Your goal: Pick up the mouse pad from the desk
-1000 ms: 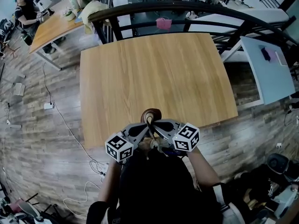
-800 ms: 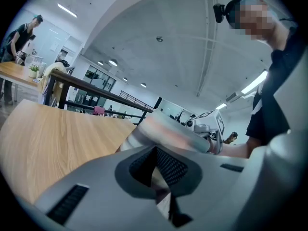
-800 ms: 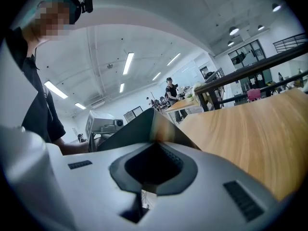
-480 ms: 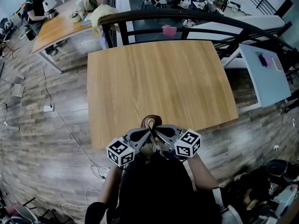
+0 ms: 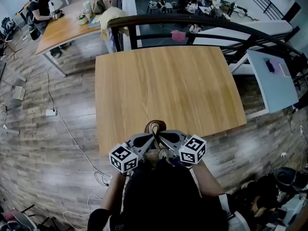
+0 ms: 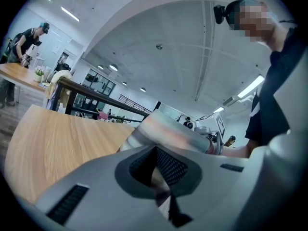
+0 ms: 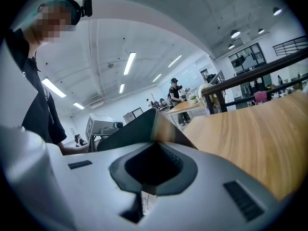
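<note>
The mouse pad (image 5: 155, 127) is folded into a brown loop and held up off the wooden desk (image 5: 163, 81), over its near edge. My left gripper (image 5: 151, 137) and right gripper (image 5: 160, 137) meet tip to tip, each shut on the pad from its own side. In the left gripper view the pad (image 6: 175, 134) bends as a pale curved sheet just past the left gripper's (image 6: 159, 179) closed jaws. The right gripper view shows the pad's (image 7: 137, 126) dark underside rising from the right gripper's (image 7: 147, 174) closed jaws.
A black railing (image 5: 192, 20) runs behind the desk. At the back left a person works at another wooden desk (image 5: 62, 28). A pale blue table (image 5: 272, 78) stands at the right. Cables (image 5: 72, 134) trail over the plank floor on the left.
Both grippers, still shut on the folded pad, have drawn back slightly toward the desk's near edge. The head view has shifted, so the desk sits lower and further right in the picture.
</note>
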{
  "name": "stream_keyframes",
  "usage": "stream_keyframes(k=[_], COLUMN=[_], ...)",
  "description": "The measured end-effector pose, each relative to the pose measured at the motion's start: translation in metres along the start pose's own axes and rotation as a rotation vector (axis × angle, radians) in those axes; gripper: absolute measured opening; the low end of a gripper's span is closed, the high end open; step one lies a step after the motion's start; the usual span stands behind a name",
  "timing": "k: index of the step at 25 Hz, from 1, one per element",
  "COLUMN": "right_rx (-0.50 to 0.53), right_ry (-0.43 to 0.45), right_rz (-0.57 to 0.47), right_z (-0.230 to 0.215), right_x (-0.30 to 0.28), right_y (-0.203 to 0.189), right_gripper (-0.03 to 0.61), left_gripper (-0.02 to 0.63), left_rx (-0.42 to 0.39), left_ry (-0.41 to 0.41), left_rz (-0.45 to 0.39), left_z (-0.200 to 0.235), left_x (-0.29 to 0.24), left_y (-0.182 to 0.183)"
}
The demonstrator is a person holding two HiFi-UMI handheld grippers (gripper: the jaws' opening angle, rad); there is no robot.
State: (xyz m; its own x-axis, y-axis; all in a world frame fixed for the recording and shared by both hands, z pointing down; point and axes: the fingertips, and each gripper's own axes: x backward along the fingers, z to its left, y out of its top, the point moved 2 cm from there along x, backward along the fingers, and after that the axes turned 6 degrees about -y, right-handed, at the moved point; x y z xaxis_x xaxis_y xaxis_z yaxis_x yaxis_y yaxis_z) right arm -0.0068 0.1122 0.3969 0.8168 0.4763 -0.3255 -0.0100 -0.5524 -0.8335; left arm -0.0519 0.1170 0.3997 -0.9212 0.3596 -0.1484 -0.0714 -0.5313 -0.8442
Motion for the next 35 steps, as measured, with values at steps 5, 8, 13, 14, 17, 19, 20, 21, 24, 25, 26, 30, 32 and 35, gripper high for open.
stream_keyframes(k=[5, 8, 13, 14, 17, 19, 20, 21, 24, 25, 26, 30, 32, 35], right_rx=[0.005, 0.008, 0.001, 0.000, -0.005, -0.008, -0.010, -0.011, -0.006, -0.003, 0.000, -0.001, -0.003, 0.000], right_ry=[-0.001, -0.003, -0.011, -0.012, -0.013, -0.014, -0.015, -0.016, -0.018, -0.019, -0.020, -0.021, -0.019, -0.017], right_rz=[0.001, -0.002, -0.011, -0.009, -0.005, -0.008, -0.010, -0.011, -0.006, -0.001, 0.003, 0.008, 0.007, 0.009], right_z=[0.0043, 0.0060, 0.0084, 0.0083, 0.0081, 0.0077, 0.0075, 0.0072, 0.0062, 0.0054, 0.0045, 0.0015, 0.0013, 0.0005], right_x=[-0.0002, 0.0009, 0.0033, 0.0030, 0.0023, 0.0026, 0.0028, 0.0029, 0.0029, 0.0028, 0.0026, 0.0030, 0.0039, 0.0033], right_y=[0.0016, 0.0041, 0.0036, 0.0030, 0.0016, 0.0014, 0.0018, 0.0024, 0.0035, 0.0030, 0.0022, 0.0009, 0.0016, 0.0014], right_gripper=[0.028, 0.028, 0.028, 0.028, 0.028, 0.028, 0.028, 0.028, 0.028, 0.028, 0.028, 0.028, 0.028, 0.028], left_gripper=[0.020, 0.020, 0.021, 0.021, 0.020, 0.021, 0.021, 0.021, 0.021, 0.021, 0.020, 0.021, 0.020, 0.021], left_rx=[-0.006, -0.004, -0.011, -0.011, -0.010, -0.010, -0.009, -0.008, -0.008, -0.007, -0.003, 0.004, 0.002, 0.006], left_ry=[0.000, 0.000, -0.005, -0.005, -0.003, -0.004, -0.005, -0.006, -0.006, -0.007, -0.009, -0.014, -0.012, -0.013], left_rz=[-0.005, -0.015, -0.014, -0.015, -0.013, -0.010, -0.010, -0.010, -0.009, -0.008, -0.009, -0.010, -0.008, -0.009], left_z=[-0.0022, -0.0040, -0.0068, -0.0065, -0.0060, -0.0058, -0.0058, -0.0057, -0.0053, -0.0047, -0.0040, -0.0026, -0.0033, -0.0024], left_x=[0.0037, 0.0044, 0.0052, 0.0054, 0.0058, 0.0053, 0.0049, 0.0047, 0.0036, 0.0030, 0.0022, -0.0009, -0.0014, -0.0018], left_y=[0.0017, 0.0042, 0.0039, 0.0033, 0.0020, 0.0018, 0.0022, 0.0030, 0.0039, 0.0032, 0.0021, 0.0006, 0.0012, 0.0008])
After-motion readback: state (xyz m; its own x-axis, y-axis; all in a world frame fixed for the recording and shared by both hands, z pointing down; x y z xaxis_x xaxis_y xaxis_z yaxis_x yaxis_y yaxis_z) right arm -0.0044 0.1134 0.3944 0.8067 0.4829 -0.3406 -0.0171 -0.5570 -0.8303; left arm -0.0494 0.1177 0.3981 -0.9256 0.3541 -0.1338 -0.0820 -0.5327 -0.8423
